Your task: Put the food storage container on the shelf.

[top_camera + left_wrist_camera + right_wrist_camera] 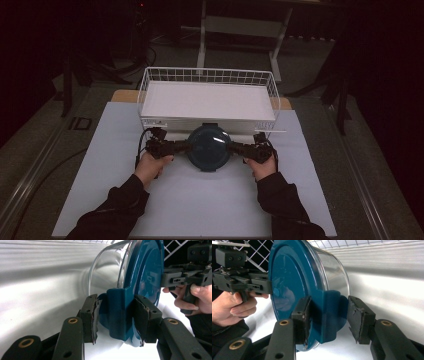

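A round glass container (210, 147) with a teal lid (145, 270) sits between my two grippers, just in front of the wire basket (207, 75). My left gripper (184, 147) is shut on the lid's left side tab (120, 312), and both pads (91, 315) press on it. Over on the opposite side, my right gripper (235, 148) grips the other tab (329, 312) between its pads (358, 318). The clear glass wall (332, 272) shows behind the lid. I cannot tell whether the container rests on the mat or hangs just above it.
The white wire basket has a flat white bottom (205, 100) and stands at the table's far side. A pale mat (200, 200) covers the table toward the person. Dark stands and a frame (240, 25) are on the floor behind.
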A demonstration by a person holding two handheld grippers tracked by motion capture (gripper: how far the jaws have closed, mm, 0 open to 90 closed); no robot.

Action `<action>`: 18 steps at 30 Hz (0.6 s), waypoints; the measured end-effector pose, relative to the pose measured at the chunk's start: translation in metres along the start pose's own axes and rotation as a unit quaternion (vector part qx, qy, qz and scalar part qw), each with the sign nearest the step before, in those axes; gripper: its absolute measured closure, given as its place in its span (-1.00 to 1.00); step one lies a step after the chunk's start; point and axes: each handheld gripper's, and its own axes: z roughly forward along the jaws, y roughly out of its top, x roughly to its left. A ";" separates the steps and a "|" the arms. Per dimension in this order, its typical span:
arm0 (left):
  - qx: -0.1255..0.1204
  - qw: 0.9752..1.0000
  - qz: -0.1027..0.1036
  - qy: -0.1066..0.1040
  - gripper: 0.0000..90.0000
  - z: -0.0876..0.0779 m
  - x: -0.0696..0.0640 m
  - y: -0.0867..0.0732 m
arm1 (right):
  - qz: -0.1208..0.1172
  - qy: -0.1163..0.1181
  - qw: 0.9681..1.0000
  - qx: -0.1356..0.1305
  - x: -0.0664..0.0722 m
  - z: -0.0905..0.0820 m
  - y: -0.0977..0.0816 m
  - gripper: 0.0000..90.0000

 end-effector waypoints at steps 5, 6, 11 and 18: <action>-0.011 1.000 -0.007 -0.009 0.24 0.005 0.002 0.000 | 0.014 0.000 1.000 0.003 -0.002 -0.001 0.002 0.22; -0.013 1.000 -0.001 -0.009 0.24 0.006 0.002 0.000 | 0.005 -0.001 1.000 -0.002 -0.004 -0.001 0.003 0.22; -0.032 0.999 0.018 -0.007 0.22 0.008 0.002 -0.003 | 0.009 0.004 1.000 -0.012 -0.010 -0.001 0.001 0.20; -0.061 0.997 0.044 0.036 0.12 0.012 -0.002 -0.004 | 0.003 -0.020 1.000 -0.024 -0.010 0.002 -0.002 0.12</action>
